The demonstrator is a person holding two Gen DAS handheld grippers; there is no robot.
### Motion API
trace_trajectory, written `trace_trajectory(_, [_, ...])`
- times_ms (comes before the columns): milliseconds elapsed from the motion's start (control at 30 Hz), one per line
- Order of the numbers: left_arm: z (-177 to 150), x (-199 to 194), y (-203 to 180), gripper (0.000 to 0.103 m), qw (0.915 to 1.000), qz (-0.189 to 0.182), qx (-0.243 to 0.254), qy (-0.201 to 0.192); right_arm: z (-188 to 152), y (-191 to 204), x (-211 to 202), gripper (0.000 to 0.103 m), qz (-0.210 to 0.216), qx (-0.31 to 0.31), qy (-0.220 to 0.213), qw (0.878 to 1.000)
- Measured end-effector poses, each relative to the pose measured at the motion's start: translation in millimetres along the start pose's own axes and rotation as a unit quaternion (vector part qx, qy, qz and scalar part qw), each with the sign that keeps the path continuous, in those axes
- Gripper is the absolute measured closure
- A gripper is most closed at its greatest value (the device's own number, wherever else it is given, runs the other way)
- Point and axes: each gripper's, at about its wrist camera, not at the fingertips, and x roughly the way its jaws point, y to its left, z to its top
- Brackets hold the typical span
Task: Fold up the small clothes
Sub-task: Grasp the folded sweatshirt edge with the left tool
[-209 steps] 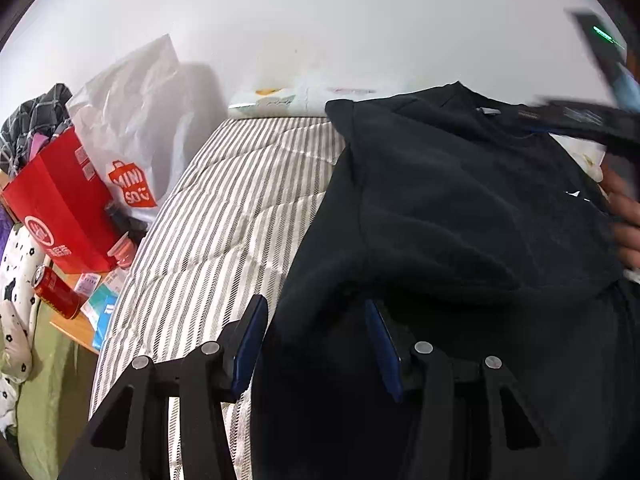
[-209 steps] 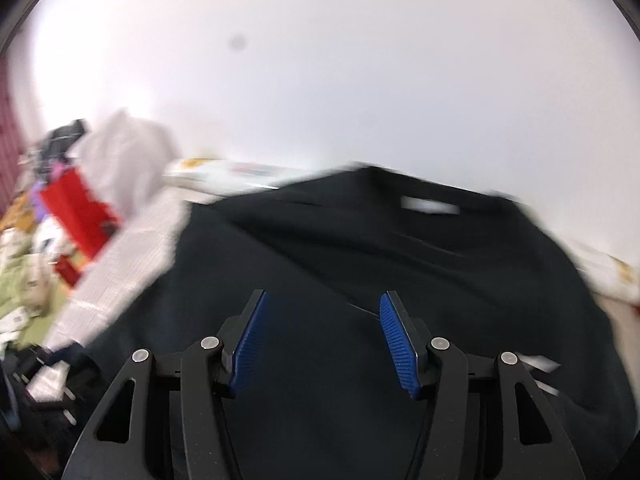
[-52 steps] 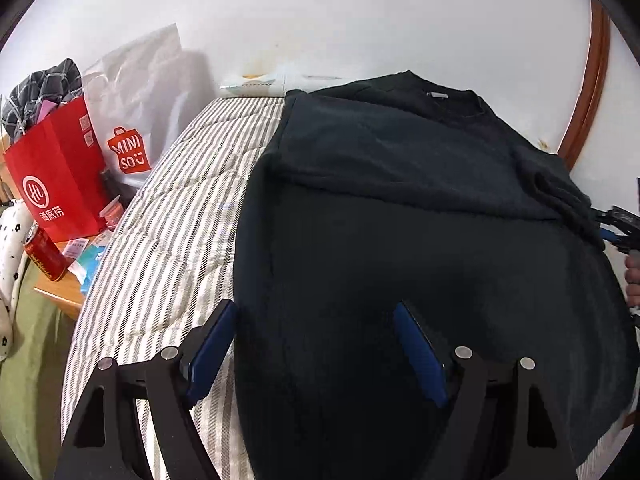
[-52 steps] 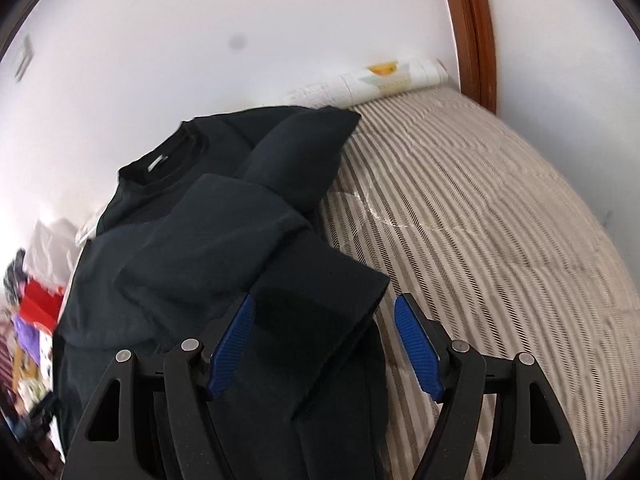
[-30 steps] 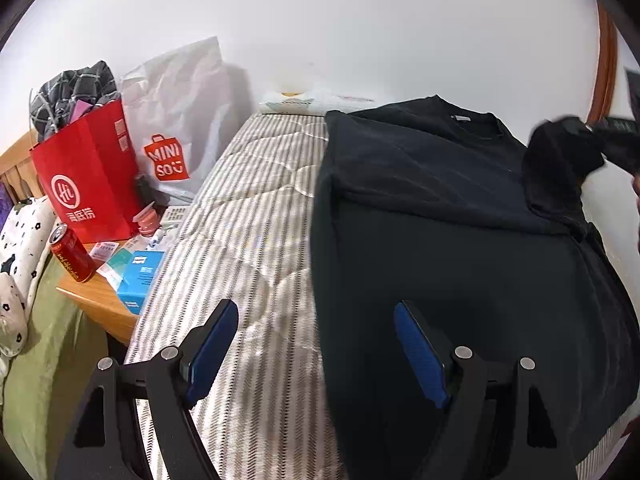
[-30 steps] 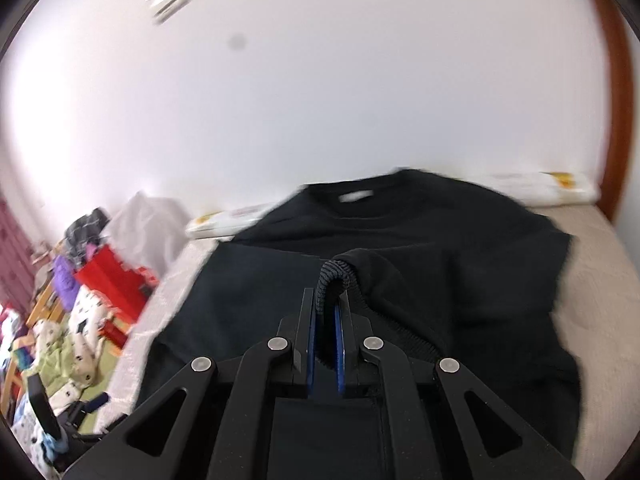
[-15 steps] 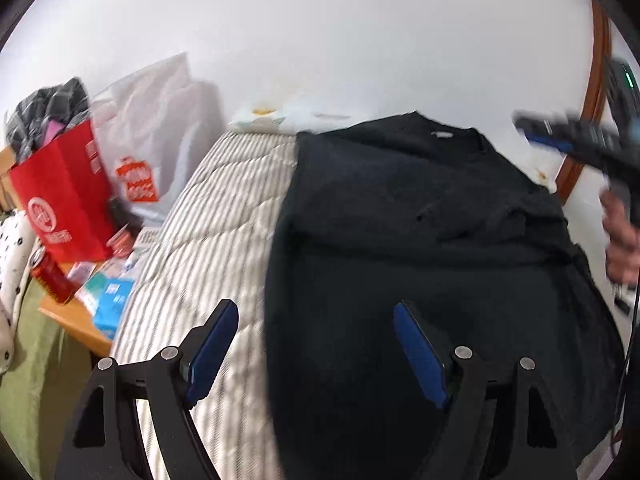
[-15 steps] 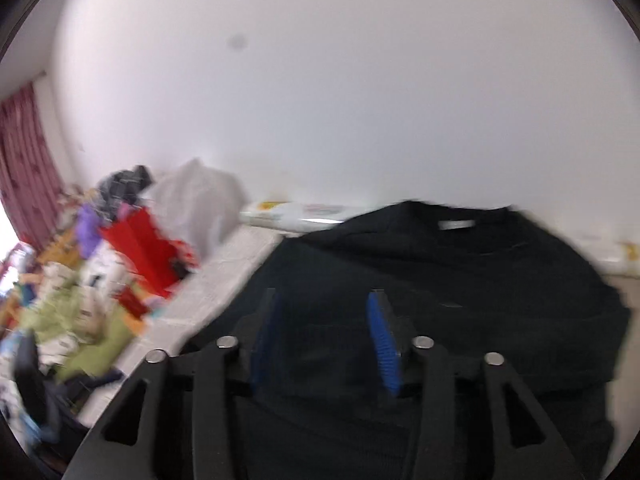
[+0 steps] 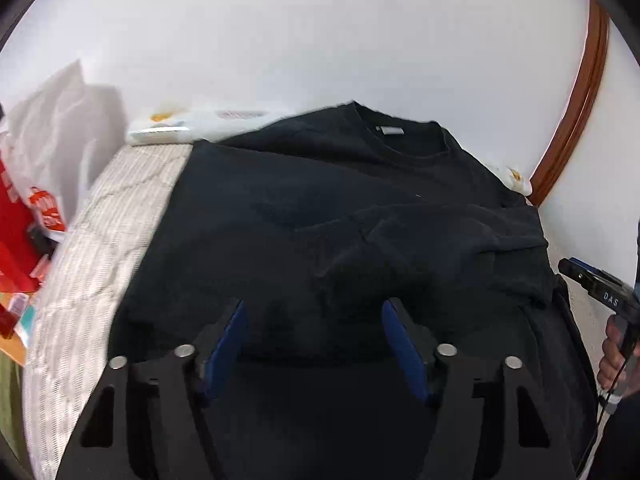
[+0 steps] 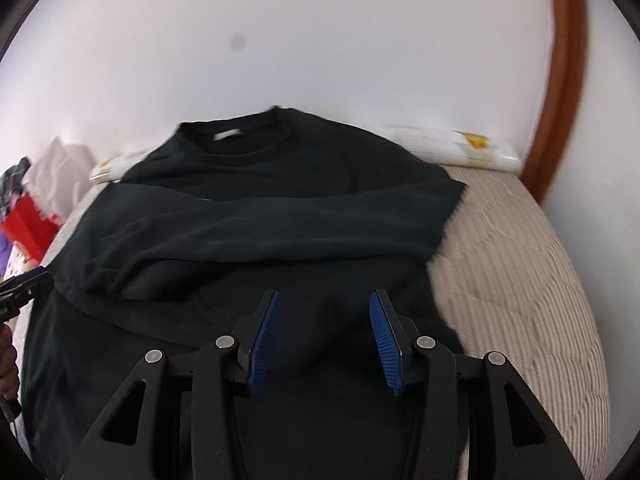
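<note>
Black long-sleeved cotton sweatshirt (image 9: 328, 216) lay ahead of and under my fingers on striped quilted mattress (image 10: 520, 248); hem hidden beneath them. Left gripper (image 9: 316, 344) had been closing, nothing clamped. Right gripper (image 10: 326, 340) parted, empty. Red paper bag (image 9: 16, 248) blurred, cut off far left.

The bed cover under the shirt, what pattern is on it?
Thin grey and white stripes. The bed cover shows best in the right wrist view, beside the black shirt.

A black sweatshirt (image 10: 256, 216) is lying flat on the striped mattress (image 10: 520, 264) — collar toward the wall-side edge, both sleeves lying folded across its chest, hem reaching toward the near edge.
</note>
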Motion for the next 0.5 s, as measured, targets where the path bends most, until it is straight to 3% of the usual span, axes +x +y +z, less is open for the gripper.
trace_trajectory(133, [6.4, 23.6, -6.9, 0.053, 0.9997, -0.015, -0.006, 0.019, -2.7, -12.7, 1.4, 0.057, -0.002, 0.017, -0.006, 1.000])
trace_trajectory(333, [8.4, 51.7, -1.9, 0.060, 0.9984, -0.029, -0.031, 0.038, -4.3, -14.4, -1.8, 0.057, 0.014, 0.024, -0.017, 0.999])
trace_trajectory(500, [10.6, 58.2, -7.1, 0.073, 0.9991, -0.010, -0.025, 0.033, -6.9, -12.8, -5.1, 0.057, 0.018, 0.022, -0.016, 0.999])
